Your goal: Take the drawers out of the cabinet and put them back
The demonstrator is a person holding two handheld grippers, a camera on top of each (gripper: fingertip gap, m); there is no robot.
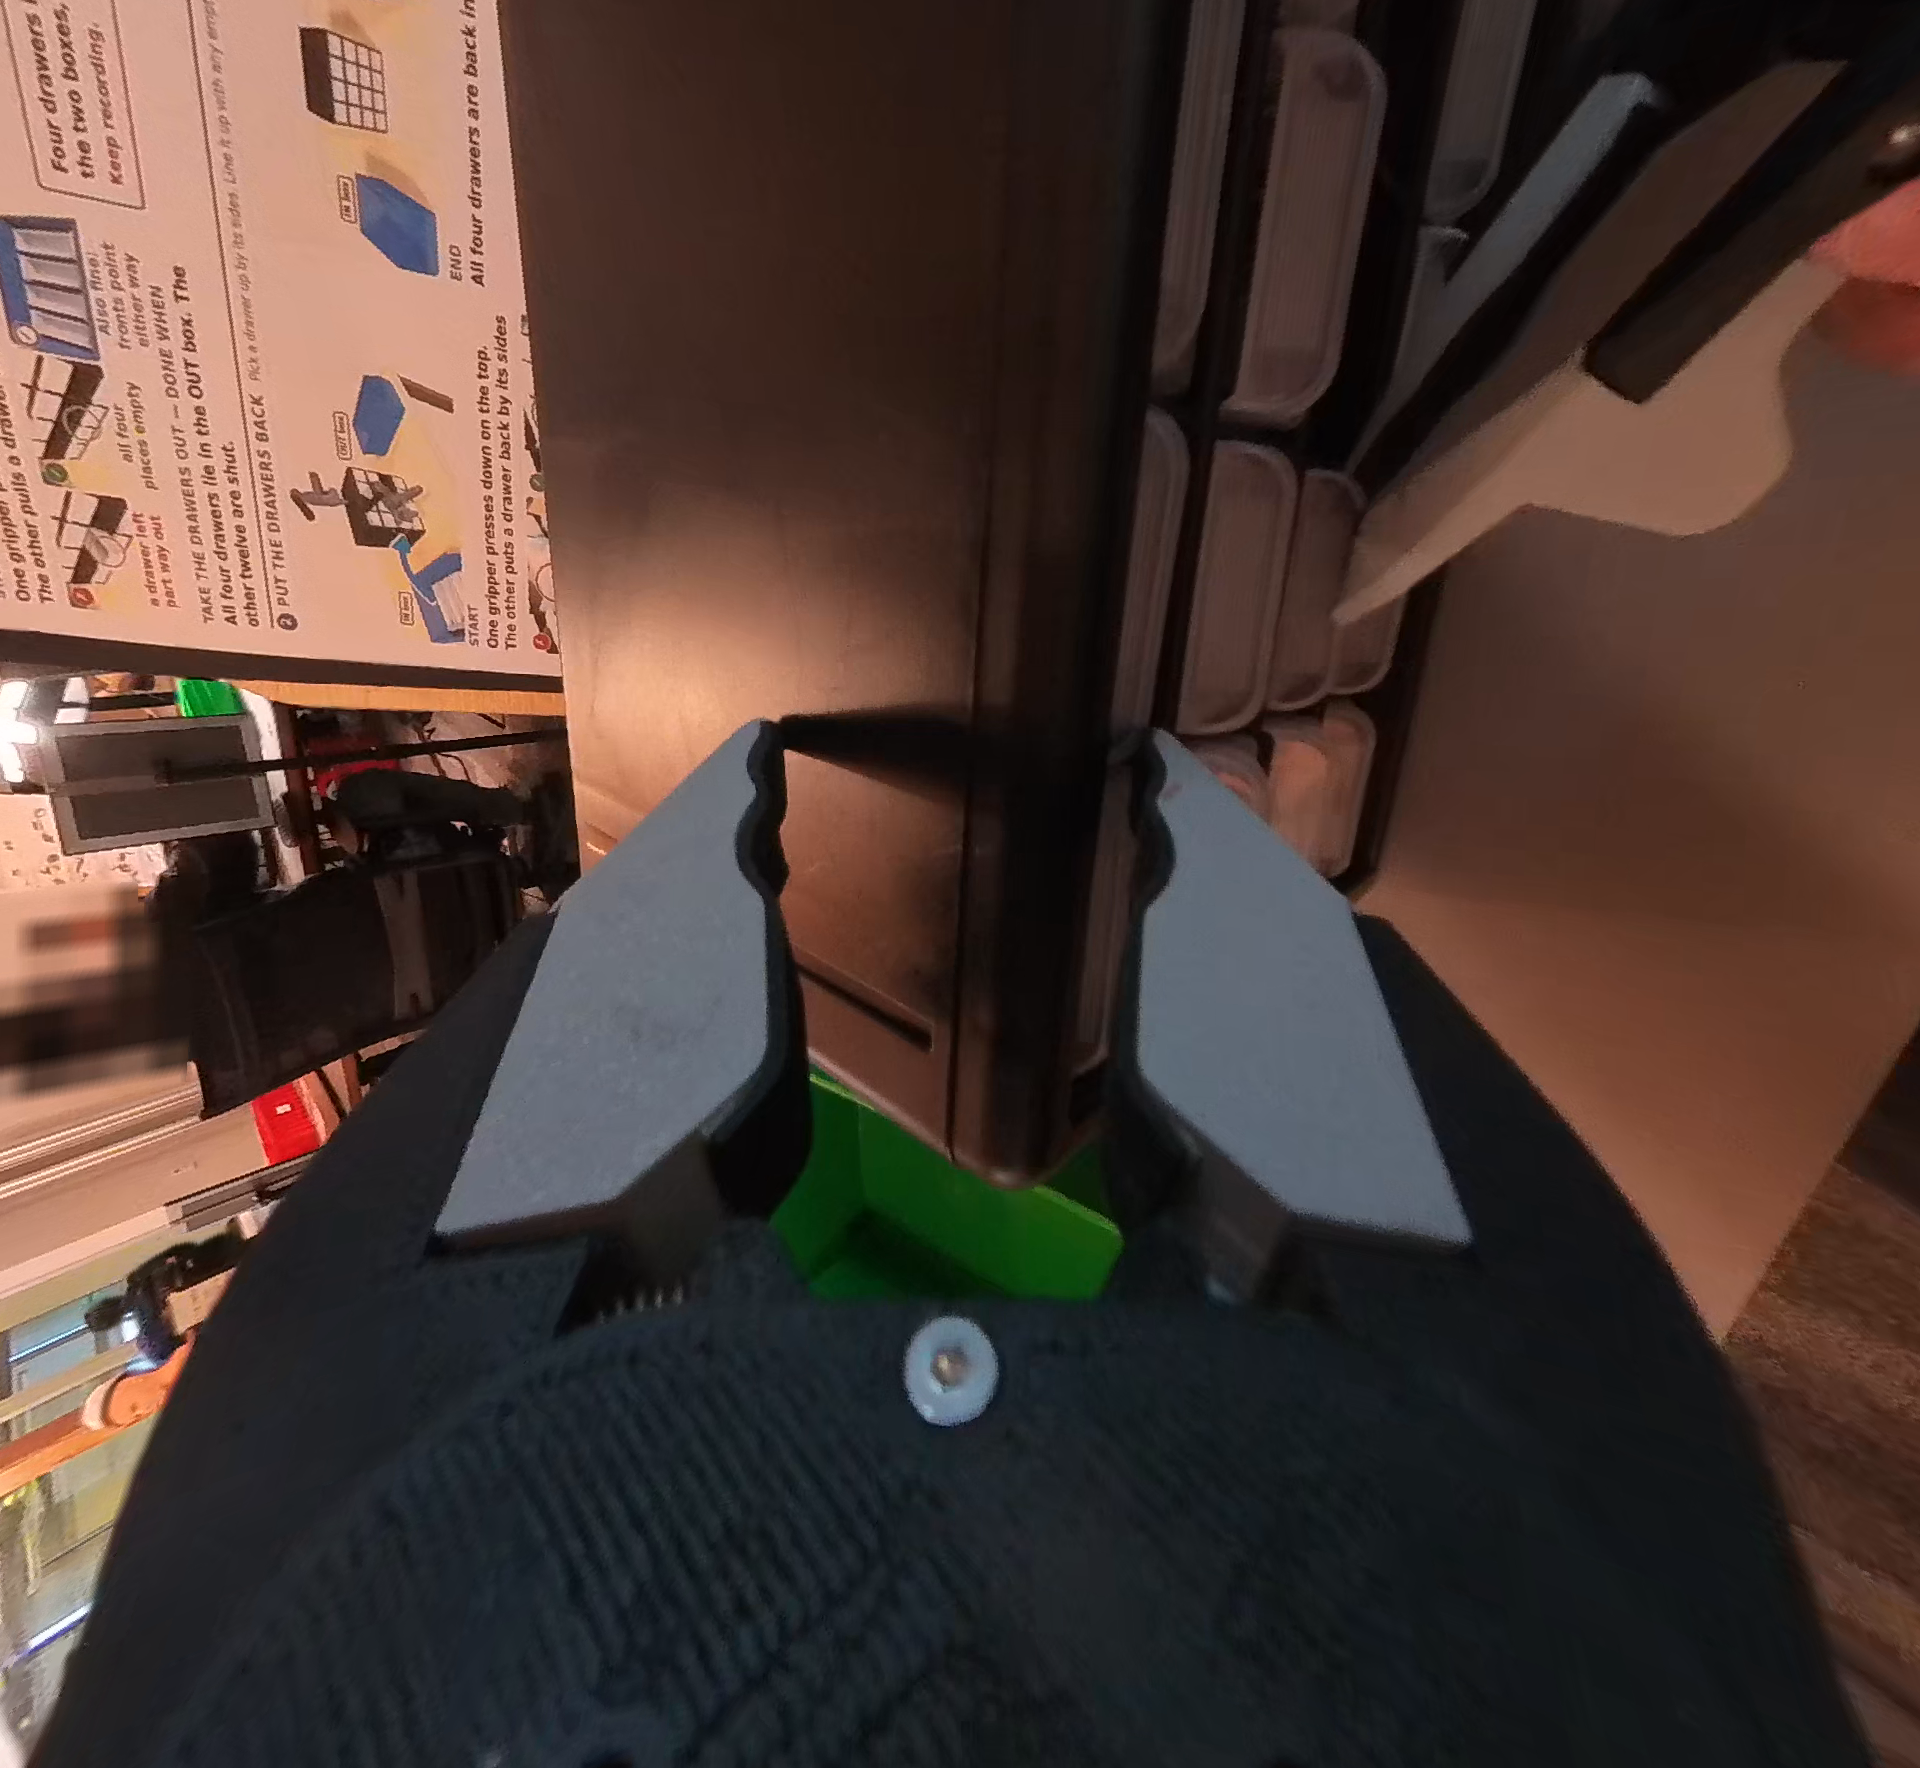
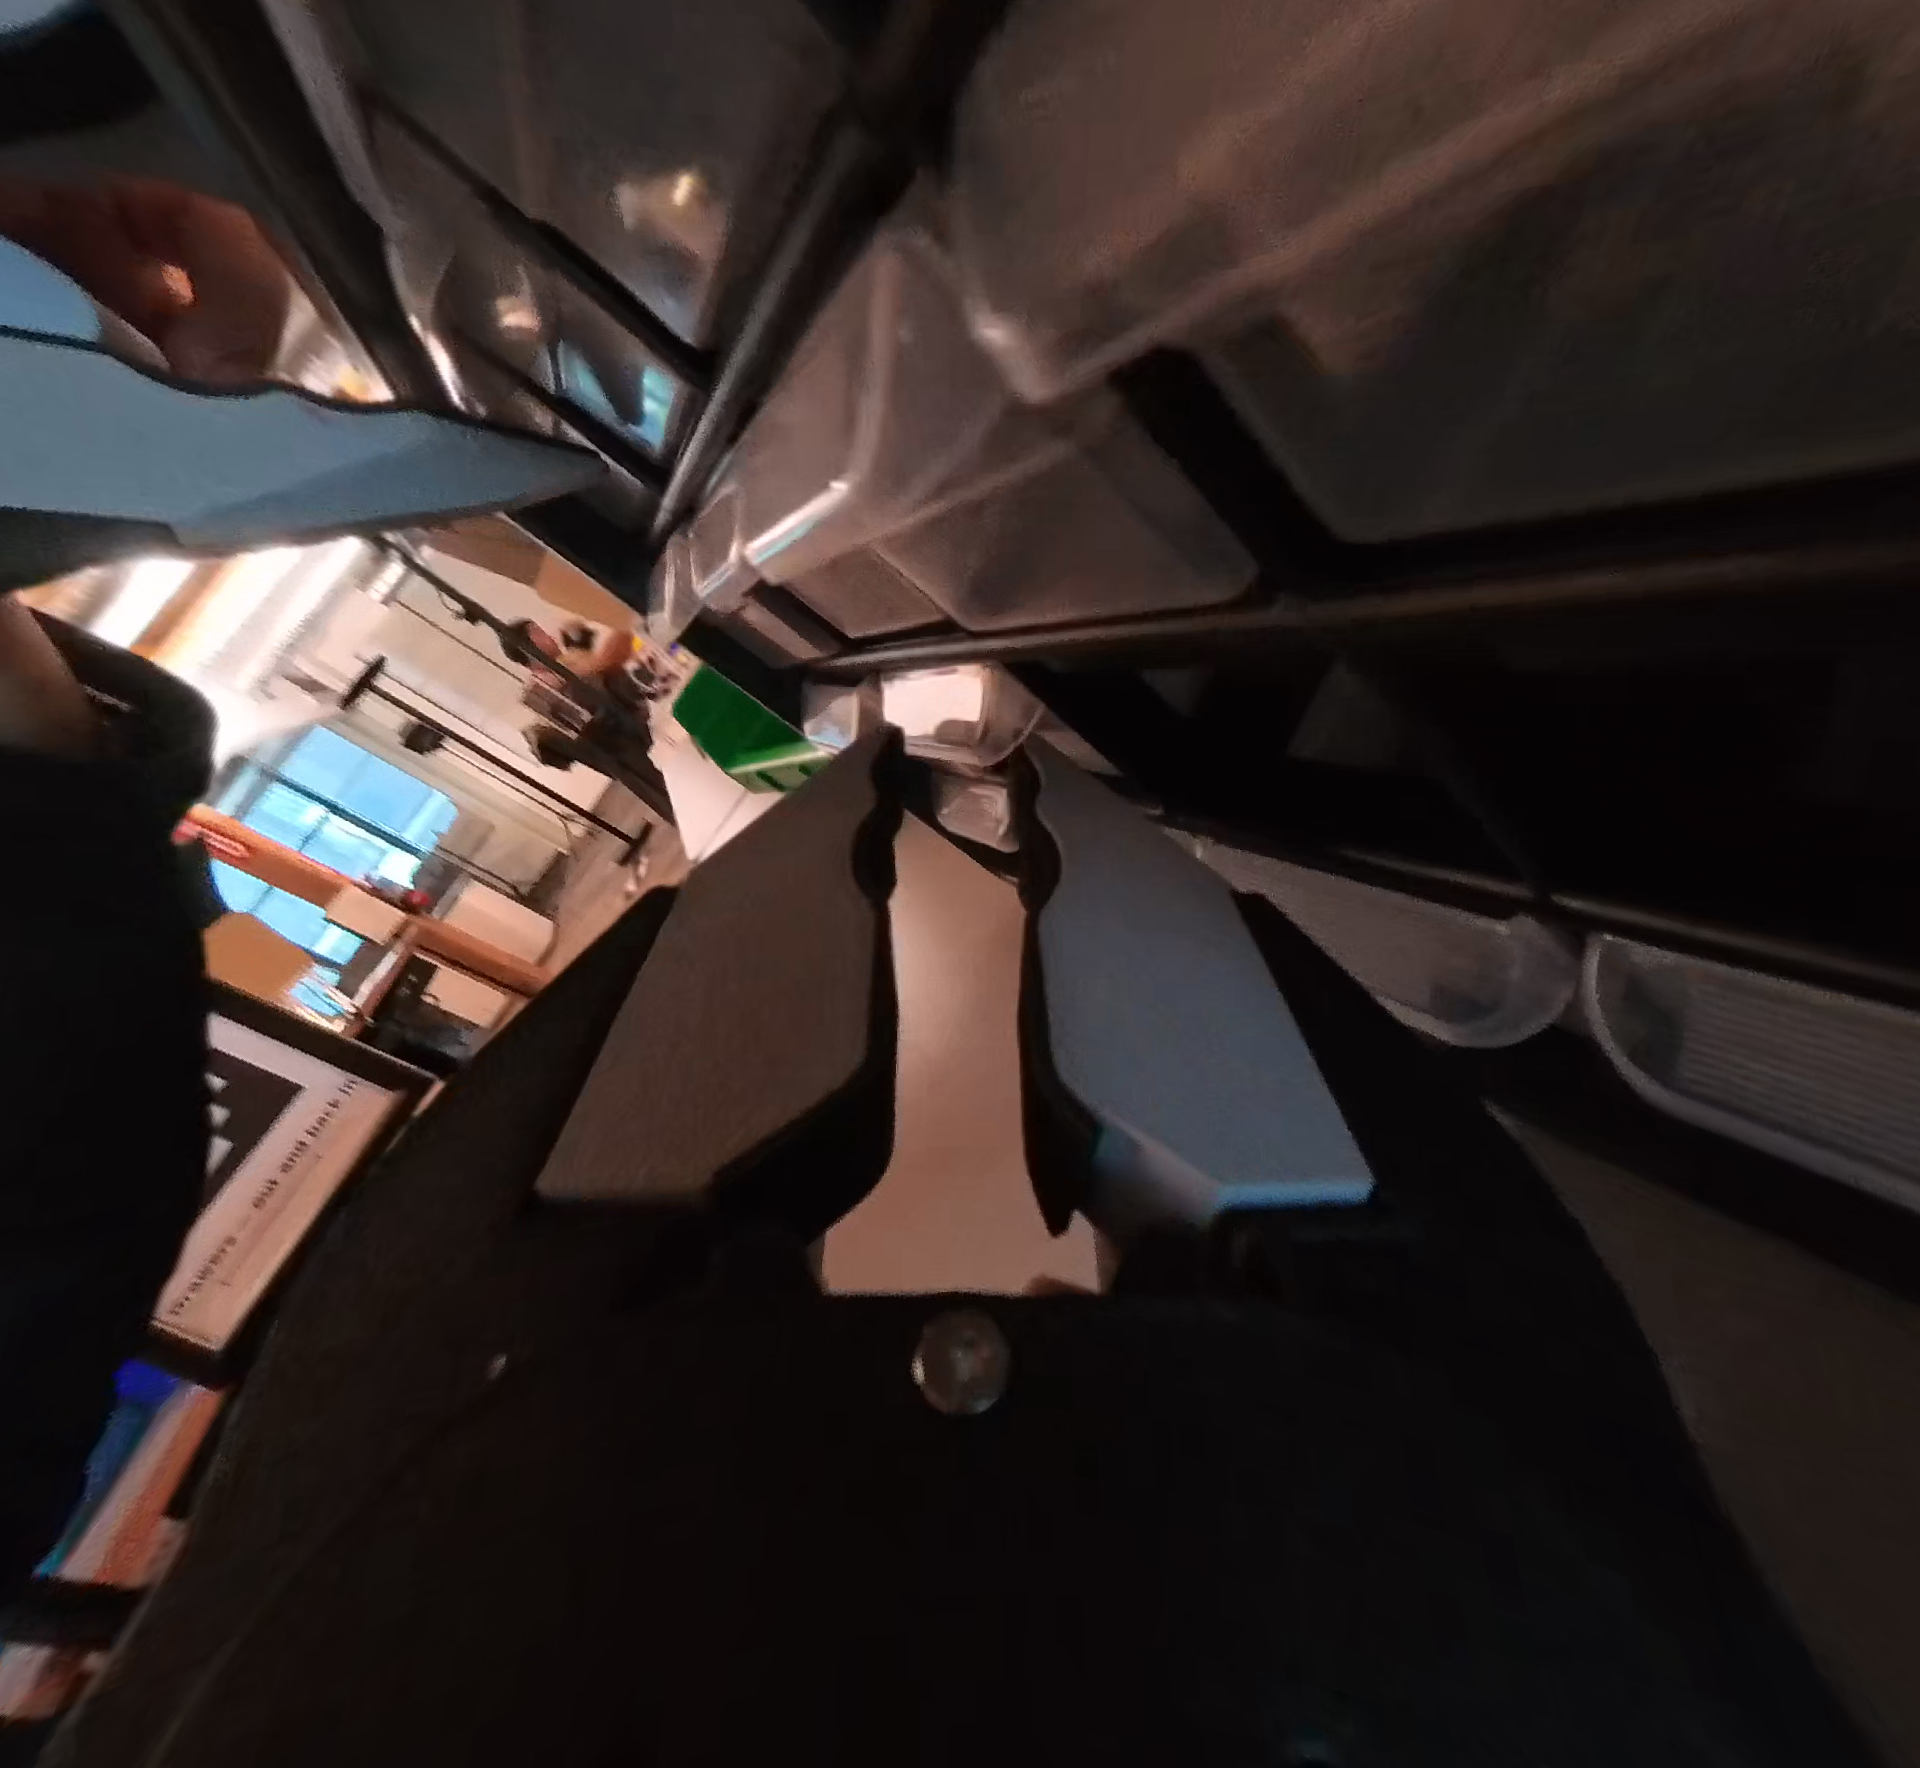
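The black cabinet (image 1: 831, 368) fills the left wrist view, with its rows of clear drawers (image 1: 1247, 565) on the right. My left gripper (image 1: 961, 773) is open and straddles the cabinet's front edge, one finger on the black panel and one over the drawer fronts. My right gripper shows at the upper right (image 1: 1455, 492), its tip at a drawer. In the right wrist view my right gripper (image 2: 954, 768) has its fingers close together around a clear drawer handle (image 2: 971, 809). That view is blurred. The left gripper's finger (image 2: 312, 471) rests on the cabinet (image 2: 1558, 575).
A printed instruction sheet (image 1: 260, 264) stands behind the cabinet. A green box (image 1: 935, 1230) lies under the cabinet's near corner and also shows in the right wrist view (image 2: 748, 731). The tan table (image 1: 1610, 835) extends to the right. A person's hand (image 2: 156, 284) holds the left gripper.
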